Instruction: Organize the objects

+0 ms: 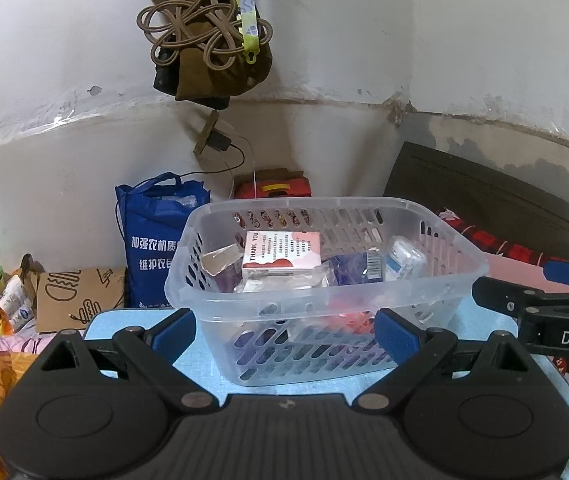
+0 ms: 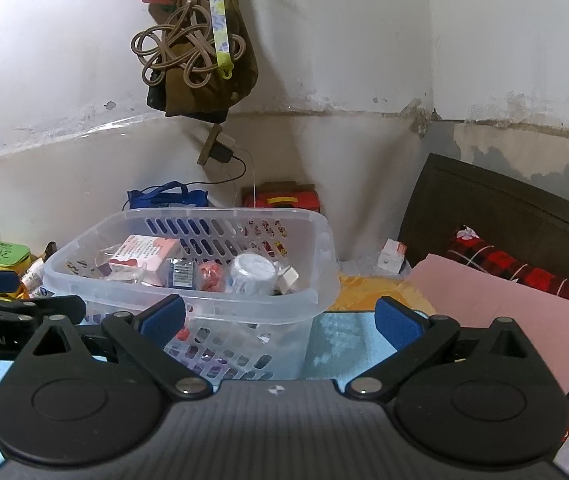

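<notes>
A see-through plastic basket with slotted sides [image 1: 384,300] sits on a light blue mat [image 1: 200,356], just in front of both claws. Inside it lie a pink and white "thank you" box [image 1: 280,254], a small white tub [image 2: 250,274], a blue packet with a barcode [image 1: 358,268] and some red bits.

The left gripper [image 1: 286,330] is wide open and holds nothing. The right gripper [image 2: 280,318] is wide open and empty too.

I think the basket is light but a bit bendy, and its smooth plastic could slip. The thick rim at the top looks like the best place to pinch. One claw on each side would keep it from tipping. The small things inside could slide around if it tilts.
</notes>
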Tool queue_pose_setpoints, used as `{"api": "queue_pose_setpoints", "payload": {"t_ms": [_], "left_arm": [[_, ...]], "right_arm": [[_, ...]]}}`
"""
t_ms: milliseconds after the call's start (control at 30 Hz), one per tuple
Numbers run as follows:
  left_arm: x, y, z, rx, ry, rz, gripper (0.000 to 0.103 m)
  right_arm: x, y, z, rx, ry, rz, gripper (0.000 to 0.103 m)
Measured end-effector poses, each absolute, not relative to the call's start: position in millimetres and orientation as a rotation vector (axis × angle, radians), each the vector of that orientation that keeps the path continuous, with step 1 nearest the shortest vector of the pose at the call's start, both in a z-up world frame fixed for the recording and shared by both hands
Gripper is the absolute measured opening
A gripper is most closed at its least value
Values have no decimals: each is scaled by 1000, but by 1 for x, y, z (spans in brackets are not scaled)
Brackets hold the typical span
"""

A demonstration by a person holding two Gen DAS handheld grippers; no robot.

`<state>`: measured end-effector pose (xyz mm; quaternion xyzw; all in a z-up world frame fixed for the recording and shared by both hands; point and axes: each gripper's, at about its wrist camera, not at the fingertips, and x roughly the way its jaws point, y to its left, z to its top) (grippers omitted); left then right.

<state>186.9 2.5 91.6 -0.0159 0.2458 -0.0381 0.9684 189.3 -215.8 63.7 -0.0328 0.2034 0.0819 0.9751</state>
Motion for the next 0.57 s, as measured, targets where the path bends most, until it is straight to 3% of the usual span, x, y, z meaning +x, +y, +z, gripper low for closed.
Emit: {"api": "queue_pose_setpoints", "payload": {"t_ms": [567], "left_arm": [[186,-6,94,-32,454,-72,97]], "right_arm": [[190,-218,62,-66,415,160,103]]}}
